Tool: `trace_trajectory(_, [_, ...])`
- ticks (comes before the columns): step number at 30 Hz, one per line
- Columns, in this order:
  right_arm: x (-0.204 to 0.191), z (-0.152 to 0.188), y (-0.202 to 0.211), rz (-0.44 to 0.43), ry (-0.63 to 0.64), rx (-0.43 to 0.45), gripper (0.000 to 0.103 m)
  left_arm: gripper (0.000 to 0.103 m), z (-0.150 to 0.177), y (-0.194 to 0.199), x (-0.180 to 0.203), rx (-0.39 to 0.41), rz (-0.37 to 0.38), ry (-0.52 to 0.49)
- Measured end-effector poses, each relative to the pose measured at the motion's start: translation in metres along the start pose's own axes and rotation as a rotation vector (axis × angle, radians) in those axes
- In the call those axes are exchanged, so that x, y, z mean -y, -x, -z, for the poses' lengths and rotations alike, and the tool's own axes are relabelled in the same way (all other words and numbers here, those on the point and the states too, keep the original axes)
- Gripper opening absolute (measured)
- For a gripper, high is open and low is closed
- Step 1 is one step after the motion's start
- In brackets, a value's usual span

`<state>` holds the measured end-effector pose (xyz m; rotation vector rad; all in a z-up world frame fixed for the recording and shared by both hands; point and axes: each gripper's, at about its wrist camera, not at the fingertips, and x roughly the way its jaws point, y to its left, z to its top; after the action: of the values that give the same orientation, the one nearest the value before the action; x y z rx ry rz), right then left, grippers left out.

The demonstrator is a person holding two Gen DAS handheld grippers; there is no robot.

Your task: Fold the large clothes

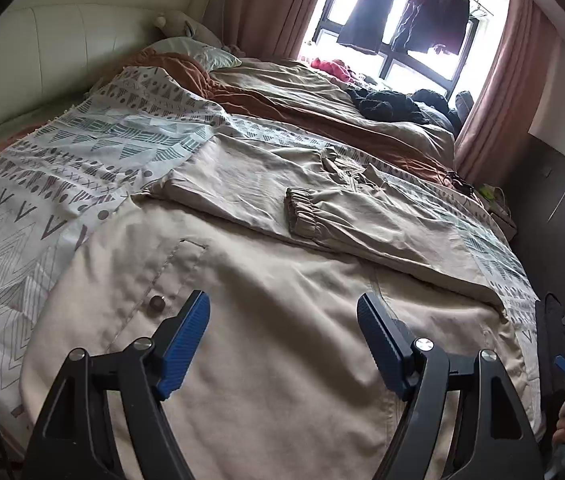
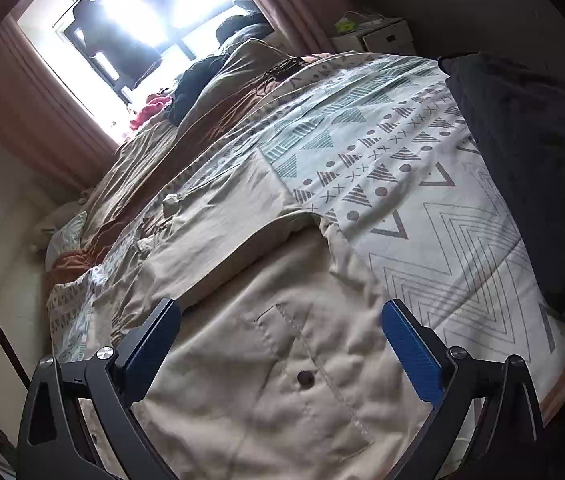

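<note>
A large beige jacket (image 1: 250,264) lies spread on the patterned bedspread (image 1: 82,148). One sleeve with an elastic cuff (image 1: 302,212) is folded across the body. A pocket with a snap button (image 1: 157,302) shows near the hem. My left gripper (image 1: 282,320) is open and empty, just above the jacket's lower part. In the right wrist view the same jacket (image 2: 266,320) fills the foreground, with its pocket button (image 2: 305,378). My right gripper (image 2: 282,328) is open and empty above it.
A rumpled tan and rust duvet (image 1: 314,104) and dark clothes (image 1: 390,106) lie beyond, near the window (image 1: 394,20). A dark pillow (image 2: 530,160) lies at the right edge of the bed. A white nightstand (image 2: 378,34) stands beyond the bed.
</note>
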<state>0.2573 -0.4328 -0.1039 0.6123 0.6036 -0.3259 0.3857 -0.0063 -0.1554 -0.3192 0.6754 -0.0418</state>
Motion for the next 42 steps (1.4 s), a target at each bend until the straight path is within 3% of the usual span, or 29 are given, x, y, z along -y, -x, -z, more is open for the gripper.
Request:
trace_trajectory(8, [0.026,0.032,0.065,-0.113,-0.011,0.026,0.101,0.077,0.024,0.059,-0.019,0.073,0.083,0.085])
trace_trajectory(12, [0.048,0.048,0.094,-0.139,-0.032,0.024,0.101,0.077,0.037,0.078,-0.024,0.059,0.101,0.099])
trace_trajectory(18, [0.069,0.065,0.127,-0.149,-0.048,0.023,0.101,0.077,0.055,0.119,-0.023,0.063,0.065,0.032])
trace_trajectory(22, [0.079,0.072,0.145,-0.150,-0.056,0.020,0.101,0.077,0.060,0.148,-0.042,0.050,0.074,0.062])
trace_trajectory(32, [0.093,0.088,0.175,-0.170,-0.093,-0.004,0.101,0.077,0.079,0.201,-0.095,0.033,0.104,0.170])
trace_trajectory(42, [0.114,0.102,0.156,-0.149,-0.120,-0.095,0.101,0.077,0.086,0.200,-0.145,-0.003,0.135,0.277])
